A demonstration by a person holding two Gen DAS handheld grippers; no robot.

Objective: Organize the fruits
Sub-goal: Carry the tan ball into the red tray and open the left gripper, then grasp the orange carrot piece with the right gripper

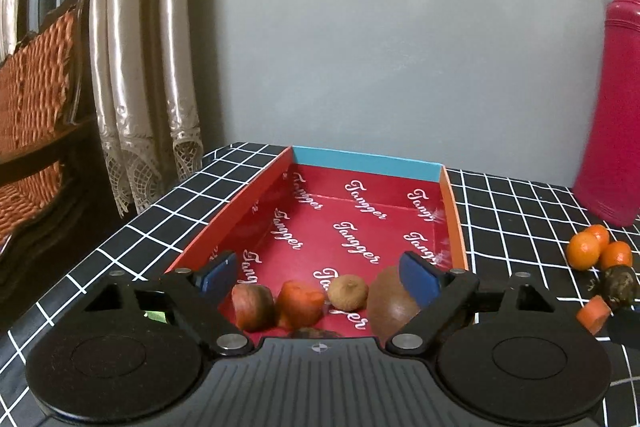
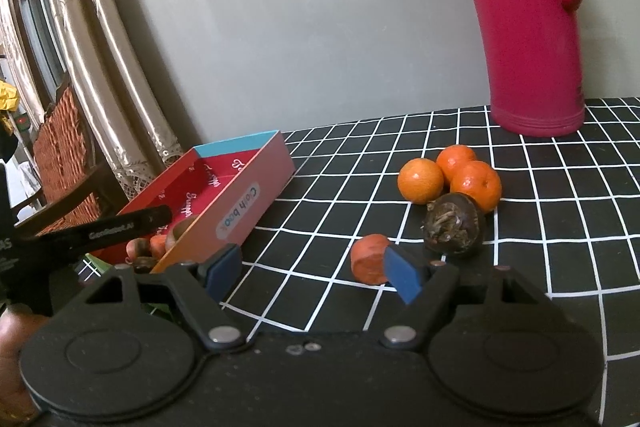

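Observation:
A red cardboard box (image 1: pixel 360 163) lies on the checked table. At its near end lie a red-brown piece (image 1: pixel 254 307), a carrot chunk (image 1: pixel 300 303), a small tan fruit (image 1: pixel 348 291) and a brown kiwi-like fruit (image 1: pixel 390 303). My left gripper (image 1: pixel 318 275) hangs open over them, touching none. On the table right of the box (image 2: pixel 256 171) sit three oranges (image 2: pixel 420 181), a dark wrinkled fruit (image 2: pixel 454 227) and another carrot chunk (image 2: pixel 366 259). My right gripper (image 2: pixel 314 275) is open and empty, its right fingertip just in front of that chunk.
A tall pink jug (image 2: pixel 528 27) stands at the back right near the wall. The table's left edge runs beside the box, with curtains (image 1: pixel 140 67) and a wicker chair (image 1: pixel 36 99) beyond. A hand (image 2: pixel 12 347) shows at the lower left of the right wrist view.

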